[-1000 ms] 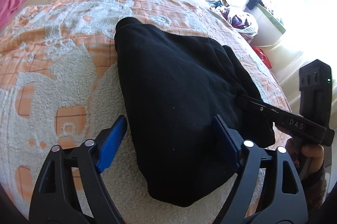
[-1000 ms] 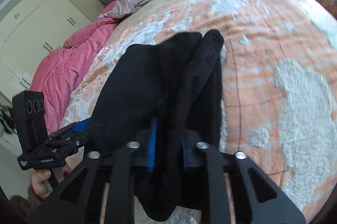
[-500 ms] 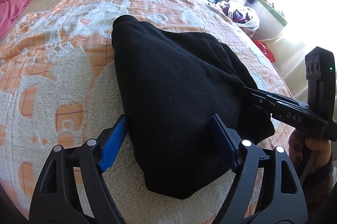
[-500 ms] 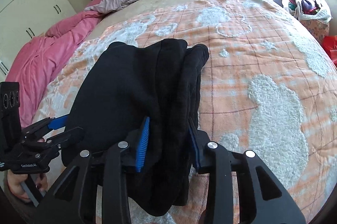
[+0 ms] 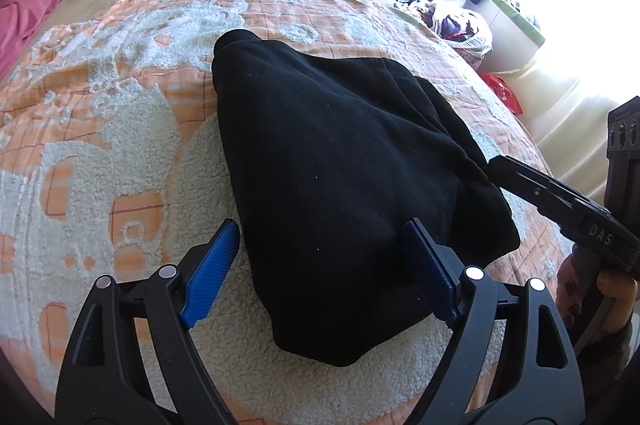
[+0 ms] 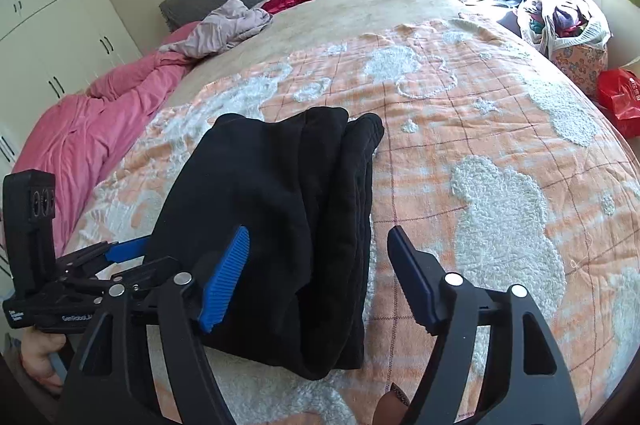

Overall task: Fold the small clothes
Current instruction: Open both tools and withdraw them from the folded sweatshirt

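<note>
On the orange-and-white blanket (image 6: 460,129) the black garment (image 6: 276,221) lies folded and free, since the right gripper (image 6: 316,277), clamped on its edge a second ago, is opening off it while the left gripper (image 5: 320,265) also spreads, empty.

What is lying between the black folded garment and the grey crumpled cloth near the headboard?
Only bare blanket: orange-and-white patterned, then plain beige. Nothing else lies between the black garment and the grey cloth, seen best in the right wrist view.
</note>
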Available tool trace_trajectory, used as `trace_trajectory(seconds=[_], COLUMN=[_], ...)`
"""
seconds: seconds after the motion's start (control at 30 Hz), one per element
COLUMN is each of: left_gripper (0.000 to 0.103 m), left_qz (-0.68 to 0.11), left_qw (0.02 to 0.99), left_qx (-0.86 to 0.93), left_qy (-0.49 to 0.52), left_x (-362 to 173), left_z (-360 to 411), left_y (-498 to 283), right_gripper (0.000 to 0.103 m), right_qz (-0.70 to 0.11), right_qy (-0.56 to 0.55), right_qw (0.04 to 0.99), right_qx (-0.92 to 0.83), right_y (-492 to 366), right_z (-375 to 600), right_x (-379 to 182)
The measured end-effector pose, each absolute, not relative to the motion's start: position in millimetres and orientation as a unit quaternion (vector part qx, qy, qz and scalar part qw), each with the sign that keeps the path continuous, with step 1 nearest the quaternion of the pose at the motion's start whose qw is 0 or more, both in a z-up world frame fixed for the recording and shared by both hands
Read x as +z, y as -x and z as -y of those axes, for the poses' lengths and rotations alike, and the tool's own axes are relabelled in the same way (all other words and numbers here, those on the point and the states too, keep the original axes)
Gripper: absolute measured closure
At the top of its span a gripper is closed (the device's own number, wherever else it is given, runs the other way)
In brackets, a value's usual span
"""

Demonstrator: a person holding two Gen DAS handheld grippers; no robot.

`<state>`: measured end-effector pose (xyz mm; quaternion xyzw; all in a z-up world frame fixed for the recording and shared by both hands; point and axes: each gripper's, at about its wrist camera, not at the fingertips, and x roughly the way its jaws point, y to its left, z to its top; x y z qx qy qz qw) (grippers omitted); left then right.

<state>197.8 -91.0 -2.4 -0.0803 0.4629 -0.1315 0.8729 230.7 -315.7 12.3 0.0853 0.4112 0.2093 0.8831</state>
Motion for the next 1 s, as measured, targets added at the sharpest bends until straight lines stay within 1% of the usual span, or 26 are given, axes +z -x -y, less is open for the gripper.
trace_trajectory(seconds=[0.03, 0.1, 0.2, 0.27, 0.3, 0.33, 0.37, 0.6, 0.83, 1.0], left_gripper=[0.027, 0.025, 0.022, 0.022, 0.020, 0.014, 0.012, 0.010, 0.010, 0.010], left_qz=[-0.463, -0.464, -0.465, -0.465, -0.464, -0.463, -0.462, -0.455, -0.434, -0.405], left_qw=[0.873, 0.872, 0.871, 0.871, 0.872, 0.873, 0.873, 0.878, 0.891, 0.905], left_qx=[-0.132, -0.131, -0.129, -0.128, -0.127, -0.124, -0.123, -0.115, -0.102, -0.098], left_qy=[0.082, 0.085, 0.090, 0.091, 0.092, 0.092, 0.092, 0.093, 0.089, 0.089], left_x=[-3, -3, -5, -4, -4, -3, -2, 6, 23, 36], left_z=[91, 89, 87, 86, 86, 85, 85, 79, 73, 66], left_y=[-198, -197, -198, -197, -197, -196, -196, -192, -181, -165], right_gripper=[0.023, 0.022, 0.014, 0.013, 0.012, 0.009, 0.008, 0.005, 0.005, 0.005], right_qz=[-0.409, -0.407, -0.403, -0.399, -0.396, -0.393, -0.389, -0.353, -0.296, -0.258], right_qy=[-0.082, -0.080, -0.089, -0.095, -0.097, -0.100, -0.103, -0.116, -0.114, -0.112], right_qw=[0.886, 0.888, 0.890, 0.892, 0.893, 0.895, 0.896, 0.910, 0.932, 0.944], right_qx=[0.203, 0.199, 0.193, 0.190, 0.189, 0.187, 0.186, 0.185, 0.177, 0.174], right_y=[-229, -226, -222, -220, -219, -218, -217, -205, -188, -170], right_z=[316, 317, 323, 327, 328, 330, 331, 339, 345, 343], right_x=[13, 12, 12, 13, 14, 15, 16, 28, 45, 59])
